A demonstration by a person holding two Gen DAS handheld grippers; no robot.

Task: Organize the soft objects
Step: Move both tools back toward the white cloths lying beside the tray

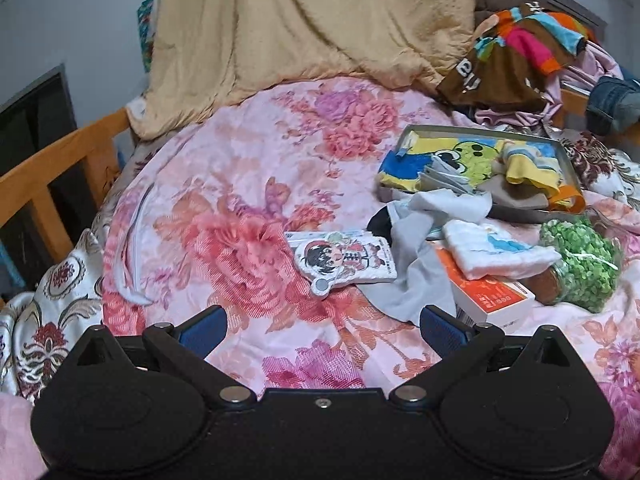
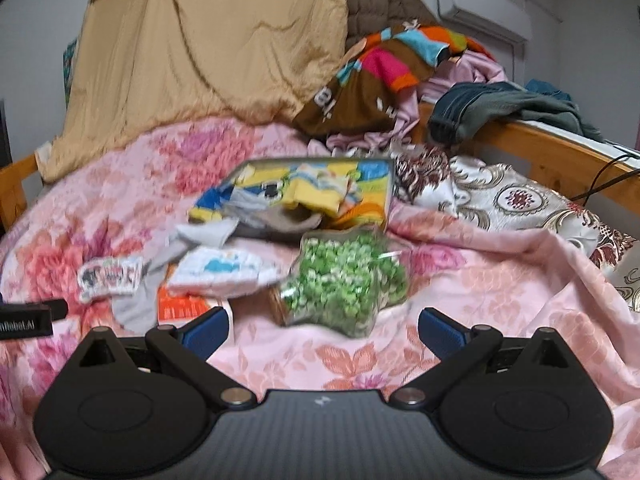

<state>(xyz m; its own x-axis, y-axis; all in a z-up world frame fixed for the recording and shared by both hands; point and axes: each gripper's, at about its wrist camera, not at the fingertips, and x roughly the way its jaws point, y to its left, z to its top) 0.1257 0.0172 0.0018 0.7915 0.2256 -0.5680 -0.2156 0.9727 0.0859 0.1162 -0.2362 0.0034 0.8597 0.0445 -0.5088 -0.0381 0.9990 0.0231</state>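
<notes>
A grey tray (image 1: 565, 156) (image 2: 386, 196) on the pink floral bedspread holds a yellow-blue cartoon cloth (image 1: 456, 156) (image 2: 280, 184) and other small fabric pieces. In front of it lie a grey cloth (image 1: 416, 264) (image 2: 136, 304), a folded white cloth with blue print (image 1: 496, 252) (image 2: 224, 268), and a flat cartoon pouch (image 1: 340, 260) (image 2: 110, 276). My left gripper (image 1: 322, 328) is open and empty, just short of the pouch. My right gripper (image 2: 322, 326) is open and empty, right before a clear jar of green pieces (image 2: 348, 280) (image 1: 580, 264).
An orange-white box (image 1: 488, 296) (image 2: 180, 306) lies under the white cloth. A tan quilt (image 1: 300, 28) is heaped at the back, colourful clothes (image 2: 384, 76) and jeans (image 2: 492, 108) at the back right. Wooden bed rails (image 1: 52, 168) (image 2: 532, 148) border both sides.
</notes>
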